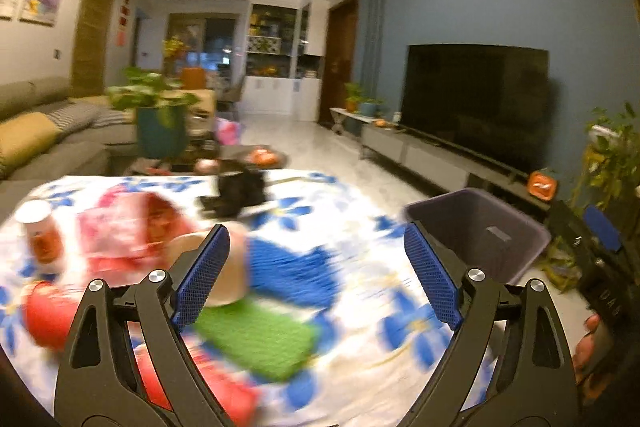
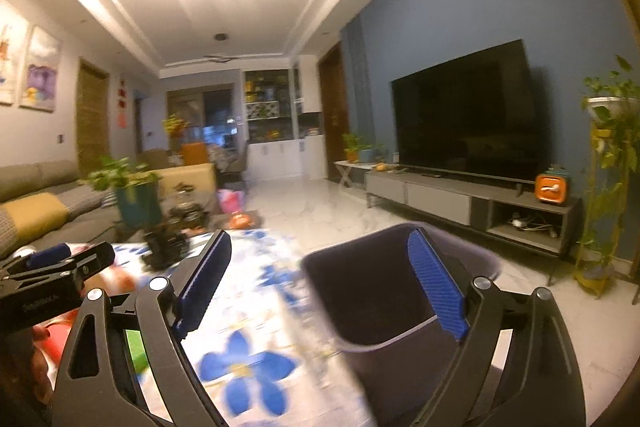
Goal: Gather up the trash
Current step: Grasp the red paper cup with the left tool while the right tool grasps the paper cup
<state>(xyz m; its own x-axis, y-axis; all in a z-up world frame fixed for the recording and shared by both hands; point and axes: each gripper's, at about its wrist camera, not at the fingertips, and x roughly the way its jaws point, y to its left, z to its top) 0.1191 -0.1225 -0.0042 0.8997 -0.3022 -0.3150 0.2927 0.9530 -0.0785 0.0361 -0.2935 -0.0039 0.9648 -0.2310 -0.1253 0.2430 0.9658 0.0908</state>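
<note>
The bench with its flowered cloth carries all the trash; the dark bin beside it looks empty; collecting seems barely begun. Green packet, red wrappers, can remain; left gripper and right gripper fingers spread apart, holding nothing.

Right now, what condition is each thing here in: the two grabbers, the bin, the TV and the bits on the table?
left gripper: fingers wide apart, holding nothing
right gripper: fingers wide apart, holding nothing
bin: upright, no lid, nothing visible inside
TV: screen dark
can: standing upright on the tablecloth
green pad: lying flat
tablecloth: spread over the table
</note>
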